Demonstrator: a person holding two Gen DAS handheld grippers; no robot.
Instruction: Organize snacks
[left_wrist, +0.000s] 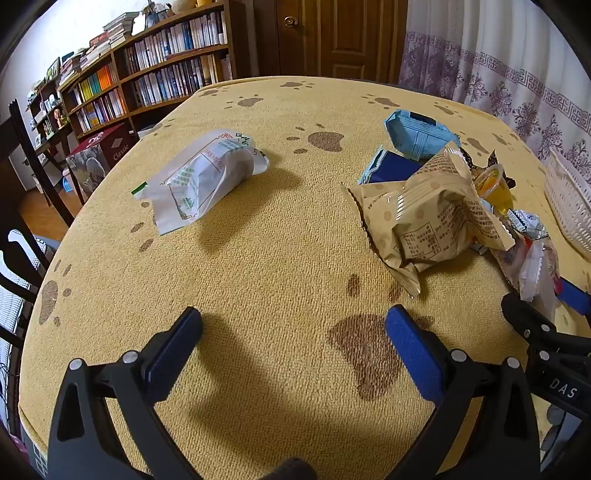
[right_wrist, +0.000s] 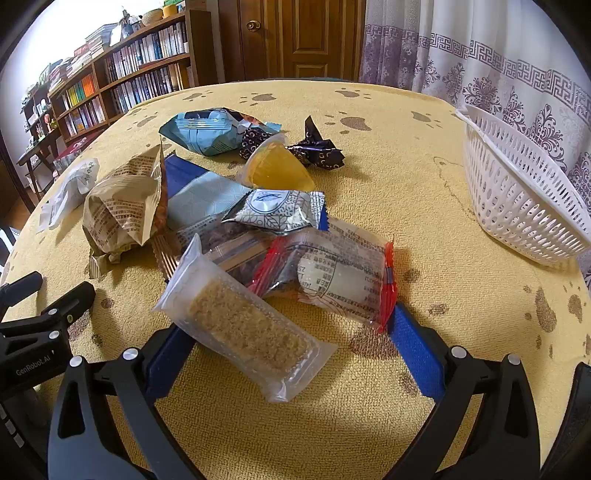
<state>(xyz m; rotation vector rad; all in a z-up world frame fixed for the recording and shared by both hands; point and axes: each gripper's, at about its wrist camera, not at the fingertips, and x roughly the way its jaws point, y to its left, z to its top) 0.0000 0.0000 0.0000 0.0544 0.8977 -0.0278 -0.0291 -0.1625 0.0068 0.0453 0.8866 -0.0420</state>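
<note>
**Snack pile on table, both grippers wide open**

While both tools hover above the yellow paw-print tablecloth (right_wrist: 369, 424), nothing is held. A white perforated basket (right_wrist: 517, 192) stands at the right edge, apart from the heaped snacks. The left gripper (left_wrist: 293, 321) spreads over bare cloth, near a white packet (left_wrist: 199, 177). The right gripper (right_wrist: 291, 332) brackets a clear-wrapped grain bar (right_wrist: 247, 328); pad contact appears absent. An orange jelly cup (right_wrist: 277, 166) lies behind.

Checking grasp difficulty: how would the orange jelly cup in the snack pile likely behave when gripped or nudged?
The jelly cup lies tipped on its side, and its tapered round shape suggests it would roll in an arc. Its glossy plastic looks slippery for the tongs. The thin wall may flex if squeezed hard.
</note>
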